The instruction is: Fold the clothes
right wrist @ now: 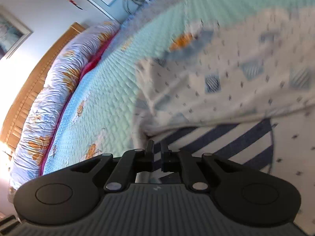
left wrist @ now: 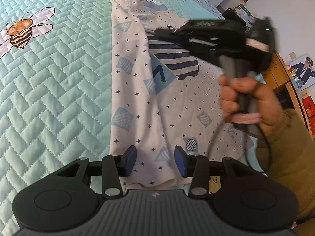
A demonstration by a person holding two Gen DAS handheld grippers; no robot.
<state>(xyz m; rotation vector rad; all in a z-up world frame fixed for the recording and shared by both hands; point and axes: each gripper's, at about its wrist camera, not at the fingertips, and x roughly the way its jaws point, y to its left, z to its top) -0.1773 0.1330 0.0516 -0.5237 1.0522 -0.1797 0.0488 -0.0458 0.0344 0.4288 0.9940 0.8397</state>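
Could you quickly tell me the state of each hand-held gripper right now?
Left hand-held gripper: open, pads straddling the patterned garment without pinching.
Right hand-held gripper: shut, nothing visibly held.

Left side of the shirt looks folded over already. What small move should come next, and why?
Probably draw the left gripper back off the folded sleeve: its pads stand apart on either side of the cloth without pinching, and the sleeve already lies along the shirt on the quilt. The right gripper, nearly shut with nothing between its jaws, hovers over the striped print, free to take the unfolded side.
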